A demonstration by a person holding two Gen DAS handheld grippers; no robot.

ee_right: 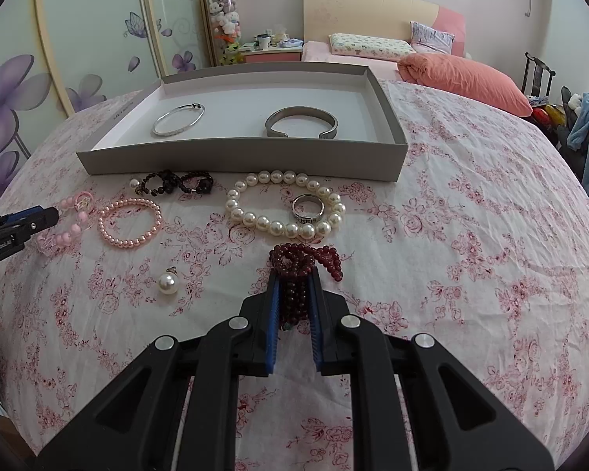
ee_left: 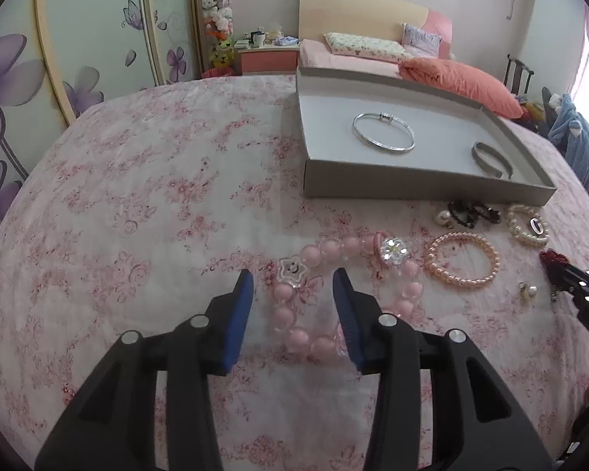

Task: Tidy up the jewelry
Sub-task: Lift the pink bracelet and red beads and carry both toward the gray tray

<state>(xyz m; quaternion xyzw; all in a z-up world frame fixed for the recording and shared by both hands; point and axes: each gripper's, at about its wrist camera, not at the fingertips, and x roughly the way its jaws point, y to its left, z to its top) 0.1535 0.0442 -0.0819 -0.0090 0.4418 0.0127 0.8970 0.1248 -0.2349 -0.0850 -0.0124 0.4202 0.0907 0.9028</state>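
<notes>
A bed covered in a pink floral sheet [ee_right: 471,196] holds scattered jewelry and a shallow grey box [ee_right: 239,157], which already contains a thin silver bangle [ee_right: 178,119] and a wide grey cuff [ee_right: 301,121].

The right gripper [ee_right: 293,294] has its blue pads pressed onto a bunched dark red bead strand [ee_right: 302,263]; part of the strand loops loose beyond the tips and rests on the sheet.

The left gripper [ee_left: 292,314] is partly spread, straddling one side of a chunky pink bead bracelet [ee_left: 345,294] with a star charm and a clear flower. No pad appears to press on the beads.

Still lying in front of the box are a small pink pearl bracelet [ee_right: 130,223], a white pearl bracelet [ee_right: 284,204] with a silver ring [ee_right: 308,209] lying inside it, a dark bead bracelet [ee_right: 174,183] and a single pearl pendant [ee_right: 167,282].

To do this step well, the right gripper probably needs to lift high enough for the trailing loop to clear the pearls and the box wall before releasing over a bare part of the box floor. The left would do best to close on one bead row only, avoiding the sheet.
</notes>
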